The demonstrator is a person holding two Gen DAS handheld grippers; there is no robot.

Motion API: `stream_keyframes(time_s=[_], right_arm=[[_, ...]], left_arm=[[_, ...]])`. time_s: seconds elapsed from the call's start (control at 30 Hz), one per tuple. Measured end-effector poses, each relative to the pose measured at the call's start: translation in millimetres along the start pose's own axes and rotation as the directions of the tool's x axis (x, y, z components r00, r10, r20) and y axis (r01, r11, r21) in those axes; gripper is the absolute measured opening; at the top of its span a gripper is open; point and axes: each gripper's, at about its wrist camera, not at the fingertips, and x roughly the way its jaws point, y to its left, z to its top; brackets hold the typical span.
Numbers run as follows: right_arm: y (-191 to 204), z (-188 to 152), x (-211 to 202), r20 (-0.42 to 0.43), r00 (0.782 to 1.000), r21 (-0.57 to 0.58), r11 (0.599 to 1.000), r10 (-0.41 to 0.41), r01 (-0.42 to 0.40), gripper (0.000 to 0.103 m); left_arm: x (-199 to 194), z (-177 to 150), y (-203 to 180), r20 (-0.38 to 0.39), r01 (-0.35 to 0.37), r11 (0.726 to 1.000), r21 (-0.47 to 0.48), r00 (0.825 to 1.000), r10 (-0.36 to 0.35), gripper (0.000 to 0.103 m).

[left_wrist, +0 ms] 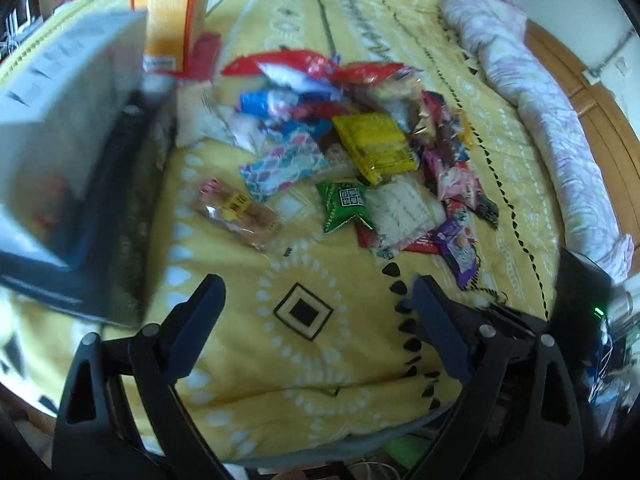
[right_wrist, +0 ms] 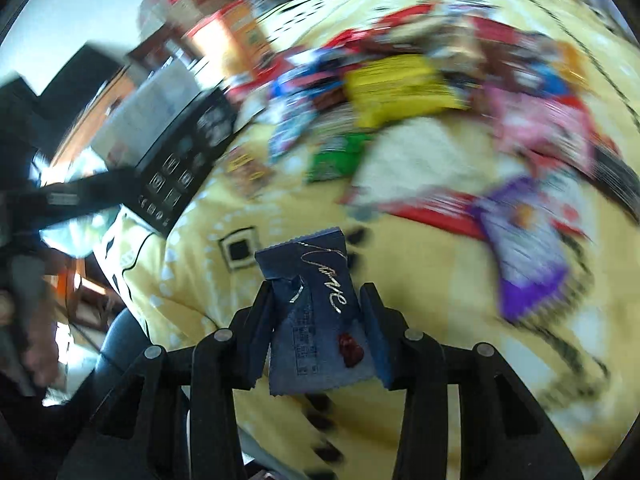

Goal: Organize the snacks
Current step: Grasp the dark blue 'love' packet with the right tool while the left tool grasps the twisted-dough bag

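A pile of wrapped snacks (left_wrist: pixel 360 140) lies on a yellow patterned bedspread (left_wrist: pixel 304 368). In it I make out a yellow packet (left_wrist: pixel 376 146), a green packet (left_wrist: pixel 342 204) and a purple one (left_wrist: pixel 456 248). A clear-wrapped pastry (left_wrist: pixel 240 212) lies apart on the pile's left. My left gripper (left_wrist: pixel 319 280) hangs open over bare bedspread in front of the pile, with nothing between its fingers. My right gripper (right_wrist: pixel 317 287) is shut on a dark blue packet (right_wrist: pixel 316 328) with gold script, held up above the bedspread. The right wrist view is blurred; the pile (right_wrist: pixel 420 100) lies beyond the packet.
An open box with black sides and a pale inside (left_wrist: pixel 80 160) stands left of the pile; it shows as a black box (right_wrist: pixel 180 160) in the right wrist view. An orange and red carton (left_wrist: pixel 172 20) stands behind it. A rolled floral quilt (left_wrist: pixel 540 100) lines the bed's right side.
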Motion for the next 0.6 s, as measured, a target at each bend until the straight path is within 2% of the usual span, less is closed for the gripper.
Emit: stream_keyframes(time_s=[0.13, 0.27, 0.37, 0.47, 0.5, 0.53, 0.57, 0.6], right_arm=[[-21, -9, -20, 0.022, 1.0, 0.077, 0.997, -0.002, 0.0, 0.046], [-32, -9, -28, 0.038, 0.999, 0.091, 0.996, 0.002, -0.006, 0.046], [-31, -7, -28, 0.046, 0.999, 0.091, 0.996, 0.015, -0.019, 0.047], [-35, -8, -27, 0.051, 0.998, 0.097, 0.995, 0.024, -0.029, 0.047], [-38, -9, -30, 0.055, 0.998, 0.104, 0.994, 0.028, -0.034, 0.047], [-40, -10, -32, 0.058, 0.998, 0.11, 0.993, 0.031, -0.037, 0.047], [-42, -11, -35, 0.064, 0.998, 0.115, 0.993, 0.03, -0.037, 0.047], [-44, -12, -37, 0.069, 0.997, 0.118, 0.992, 0.028, -0.036, 0.047]], left_arm=[[43, 7, 14, -0.051, -0.061, 0.995, -0.075, 0.997, 0.058, 0.092], [56, 12, 22, 0.001, -0.13, 0.984, -0.124, 0.991, 0.132, 0.092], [63, 19, 19, 0.039, -0.177, 0.977, -0.119, 0.982, 0.182, 0.092], [72, 25, 17, 0.058, -0.197, 0.976, -0.09, 0.977, 0.203, 0.091], [72, 26, 13, 0.068, -0.173, 0.983, -0.056, 0.982, 0.176, 0.082], [71, 26, 6, 0.068, -0.102, 0.995, 0.015, 0.993, 0.1, 0.058], [72, 27, 2, 0.053, -0.049, 0.997, 0.066, 0.998, 0.046, 0.043], [69, 25, -2, 0.04, -0.014, 0.994, 0.105, 0.999, 0.01, 0.037]])
